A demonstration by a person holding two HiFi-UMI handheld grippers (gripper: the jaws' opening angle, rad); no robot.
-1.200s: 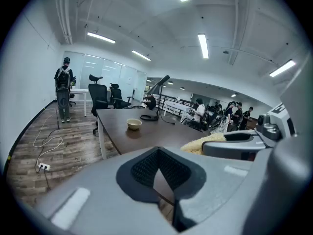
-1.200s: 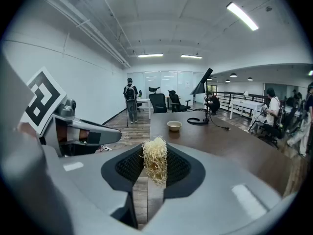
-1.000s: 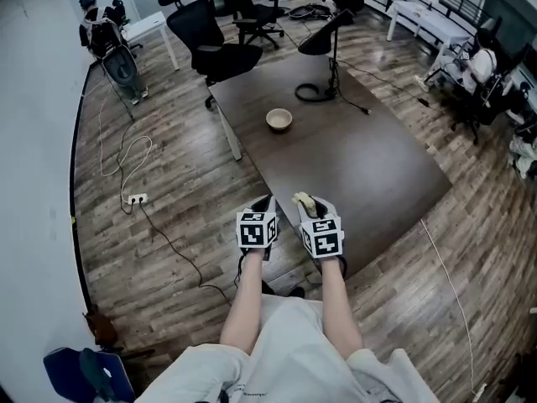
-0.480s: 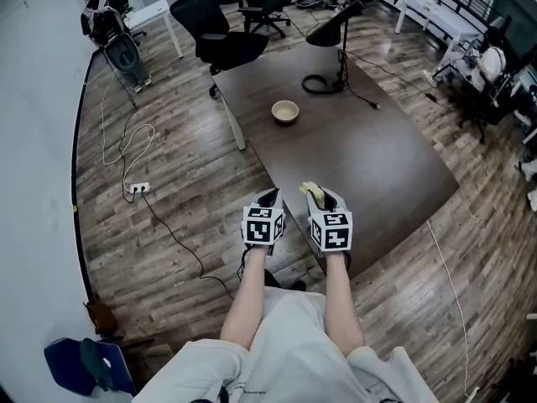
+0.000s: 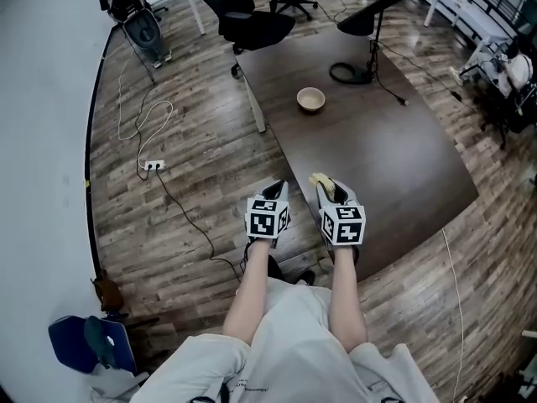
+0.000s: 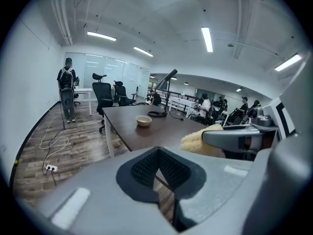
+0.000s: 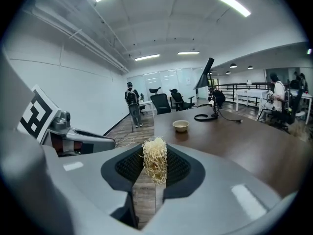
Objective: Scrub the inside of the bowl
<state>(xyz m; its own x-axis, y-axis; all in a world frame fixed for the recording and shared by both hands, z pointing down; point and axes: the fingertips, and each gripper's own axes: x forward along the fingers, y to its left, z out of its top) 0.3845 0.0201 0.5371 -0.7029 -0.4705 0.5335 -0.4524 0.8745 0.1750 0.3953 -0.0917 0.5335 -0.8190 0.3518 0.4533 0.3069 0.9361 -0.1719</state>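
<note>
A small cream bowl (image 5: 311, 100) stands alone on the dark brown table (image 5: 394, 158), far beyond both grippers; it also shows as the bowl (image 6: 144, 121) and the bowl (image 7: 181, 126). My right gripper (image 5: 324, 184) hovers at the table's near corner, shut on a pale yellow fibre scrubber (image 7: 155, 164), whose tuft (image 5: 320, 180) sticks out of the tips. My left gripper (image 5: 276, 189) is beside it, over the floor just off the table's edge, shut with nothing in it. The left gripper view shows the scrubber (image 6: 197, 140) at its right.
A black stand with a coiled cable (image 5: 352, 72) sits at the table's far end. Office chairs (image 5: 252, 19) stand behind the table. A power strip (image 5: 153, 165) and loose cords lie on the wooden floor at left. A person (image 6: 66, 89) stands far off.
The head view has shifted, so the table and bowl now sit further right and up. Both grippers stay side by side at the near corner, the scrubber still held.
</note>
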